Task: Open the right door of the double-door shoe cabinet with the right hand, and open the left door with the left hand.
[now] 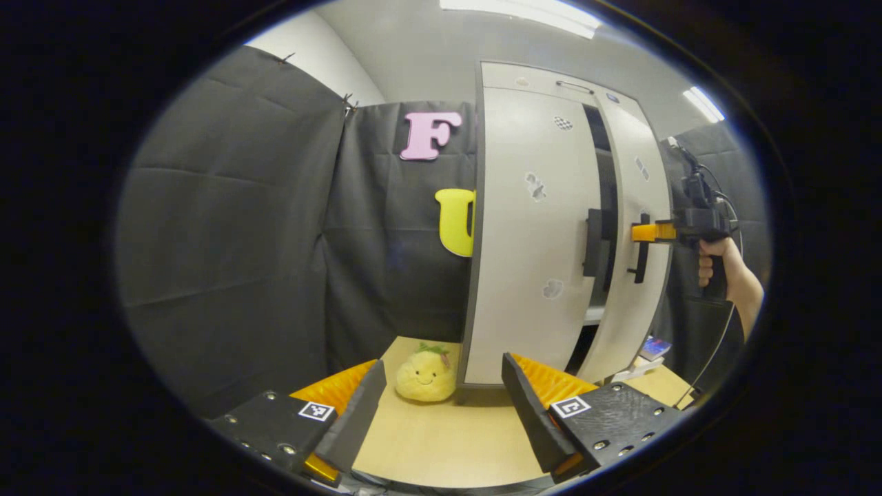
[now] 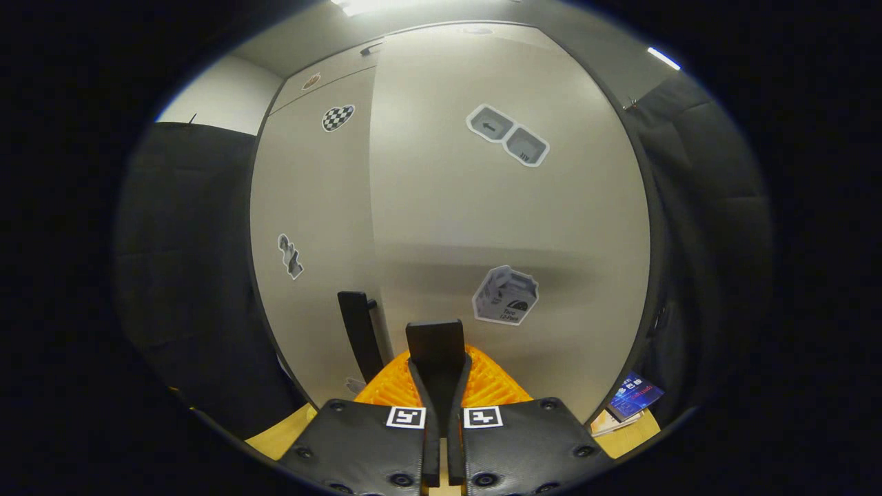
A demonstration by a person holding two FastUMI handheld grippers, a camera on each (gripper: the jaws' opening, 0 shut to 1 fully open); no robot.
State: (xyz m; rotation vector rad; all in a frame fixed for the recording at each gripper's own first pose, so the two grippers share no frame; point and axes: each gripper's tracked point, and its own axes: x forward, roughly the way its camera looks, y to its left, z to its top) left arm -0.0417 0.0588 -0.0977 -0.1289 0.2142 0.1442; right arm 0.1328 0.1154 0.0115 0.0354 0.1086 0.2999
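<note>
- The tall off-white double-door shoe cabinet (image 1: pixel 530 227) stands on the light wooden counter (image 1: pixel 441 441), against the black cloth wall of the booth.
- In the right gripper view, the right gripper (image 2: pixel 439 375) has its jaws closed narrow around the black vertical bar handle of the right door (image 2: pixel 435 348); both fingers press on it.
- In the left gripper view, that same gripper shows farther off, held by a hand (image 1: pixel 716 265), at the right door's handle (image 1: pixel 641 256).
- The white right door (image 1: pixel 637 227) stands slightly ajar: a dark gap shows between it and the white left door (image 1: pixel 534 234).
- The left gripper (image 1: pixel 441 406) hangs with jaws wide and nothing between them, well apart from the cabinet and low over the counter.
- A small yellow plush toy with a smiling face (image 1: pixel 426 375) sits on the counter just beside the cabinet's lower left corner.
- The black bar handle of the left door (image 1: pixel 592 242) is untouched.
- Step in hand, as I judge it: pulling the right door open; the task looks less than half done.
- The next move calls for swinging the right door further out along its hinge arc, then raising the left gripper to the left handle, closing on it squarely and pulling the opposite way.
</note>
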